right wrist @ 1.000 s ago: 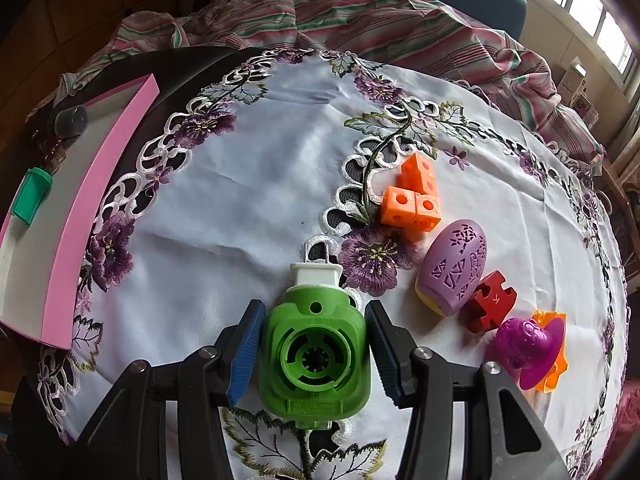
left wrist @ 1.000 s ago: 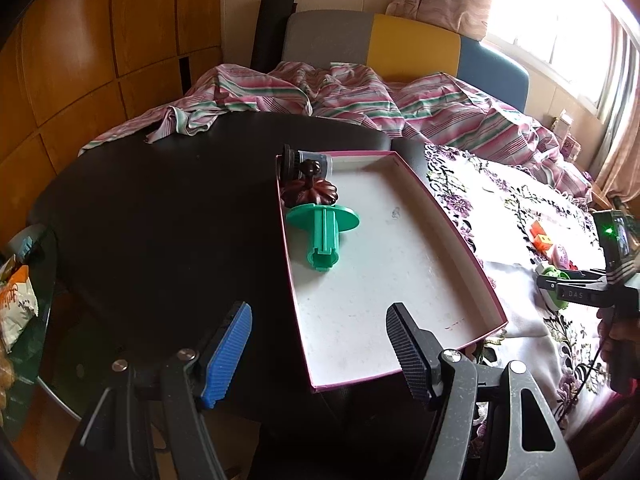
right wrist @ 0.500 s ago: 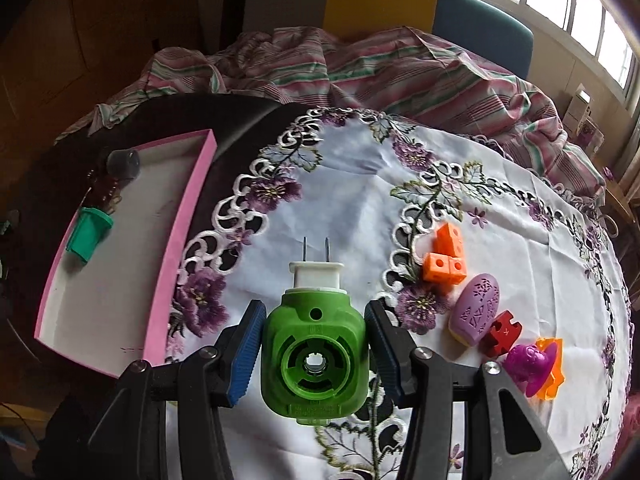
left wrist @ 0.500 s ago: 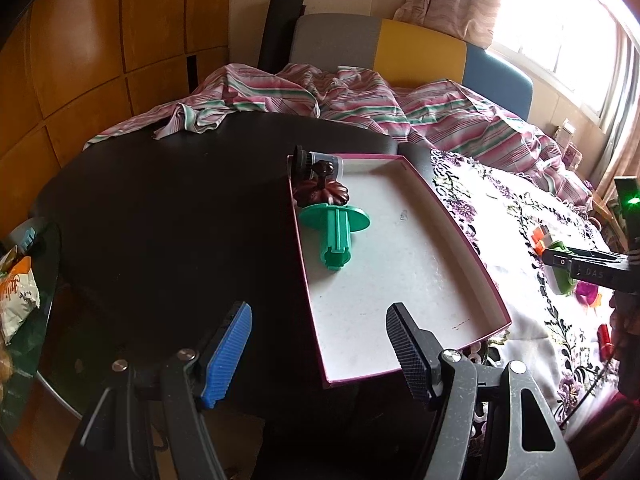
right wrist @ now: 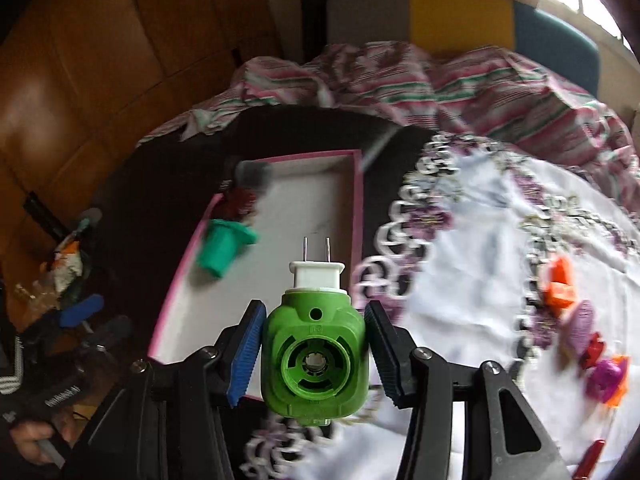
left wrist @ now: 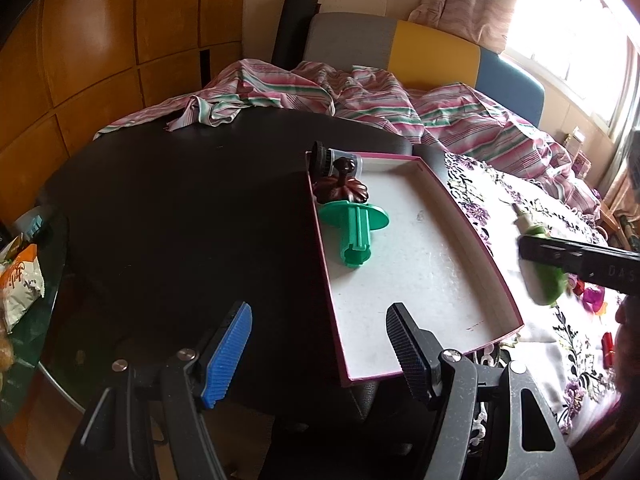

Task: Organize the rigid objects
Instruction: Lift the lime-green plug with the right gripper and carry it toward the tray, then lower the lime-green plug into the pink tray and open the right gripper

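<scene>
My right gripper (right wrist: 314, 354) is shut on a green plug-in device (right wrist: 314, 354) with a white two-pin plug at its front, held in the air near the right edge of the pink-rimmed white tray (right wrist: 358, 216). From the left wrist view the same green device (left wrist: 544, 282) hangs at the right, beyond the tray (left wrist: 472, 232). Inside the tray lie a teal flanged piece (left wrist: 354, 226), a dark red flower-shaped piece (left wrist: 342, 190) and a small grey cylinder (left wrist: 334, 160). My left gripper (left wrist: 320, 354) stands open over the tray's near left corner, holding nothing.
Loose toys remain on the embroidered white cloth (right wrist: 480, 264): orange blocks (right wrist: 560, 286), a purple egg (right wrist: 578, 322), a red piece (right wrist: 592, 350), a magenta piece (right wrist: 606, 376). The dark table (left wrist: 180, 208) spreads left of the tray. Striped bedding (left wrist: 360, 96) lies behind.
My right gripper has lifted the green device off the cloth and carried it left toward the tray. The left gripper has stayed where it was.
</scene>
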A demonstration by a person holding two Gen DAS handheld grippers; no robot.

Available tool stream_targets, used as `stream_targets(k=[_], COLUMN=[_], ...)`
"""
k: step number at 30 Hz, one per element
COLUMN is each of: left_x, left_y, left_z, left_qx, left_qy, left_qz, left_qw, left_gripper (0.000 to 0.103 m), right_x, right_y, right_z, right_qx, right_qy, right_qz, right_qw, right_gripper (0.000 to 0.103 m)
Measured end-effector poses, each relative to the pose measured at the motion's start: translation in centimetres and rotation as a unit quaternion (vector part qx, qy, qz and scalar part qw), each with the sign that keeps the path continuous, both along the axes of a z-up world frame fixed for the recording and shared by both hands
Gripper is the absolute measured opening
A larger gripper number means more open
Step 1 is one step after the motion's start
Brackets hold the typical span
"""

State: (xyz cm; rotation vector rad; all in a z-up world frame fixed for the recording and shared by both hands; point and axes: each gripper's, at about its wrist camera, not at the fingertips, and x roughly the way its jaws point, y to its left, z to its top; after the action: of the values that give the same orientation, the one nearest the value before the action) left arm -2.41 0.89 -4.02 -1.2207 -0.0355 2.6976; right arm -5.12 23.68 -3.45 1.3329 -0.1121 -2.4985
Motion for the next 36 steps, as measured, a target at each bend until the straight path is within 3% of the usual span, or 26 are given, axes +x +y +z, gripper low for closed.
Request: stream_targets(k=[10,27,36], left_x=[-0.4,-1.0,-1.0], left_y=[-1.3,-2.7,-3.7], left_z=[-0.4,-1.1,-1.4], left_qx=[-0.002,-0.001,-0.003], left_qy=[-0.006,-0.016,-0.019], left_qz=[0.016,0.035,0.048], left_qw=[0.9998,0.9993,0.9987], left_gripper=[0.071,0.071,0.071], right_x=[-1.6,-3.3,-4.8], right_y=[-6.8,-9.2,-10.5], right_z=[-2.9,-5.1,-7.0], right_qx=[-0.003,-0.012,-0.057], right_qy=[-0.052,-0.087,-0.124], right_qz=[0.034,0.008,-0.005], right_qw=[0.998,0.996,0.991], right_gripper=[0.052,0.052,0.053])
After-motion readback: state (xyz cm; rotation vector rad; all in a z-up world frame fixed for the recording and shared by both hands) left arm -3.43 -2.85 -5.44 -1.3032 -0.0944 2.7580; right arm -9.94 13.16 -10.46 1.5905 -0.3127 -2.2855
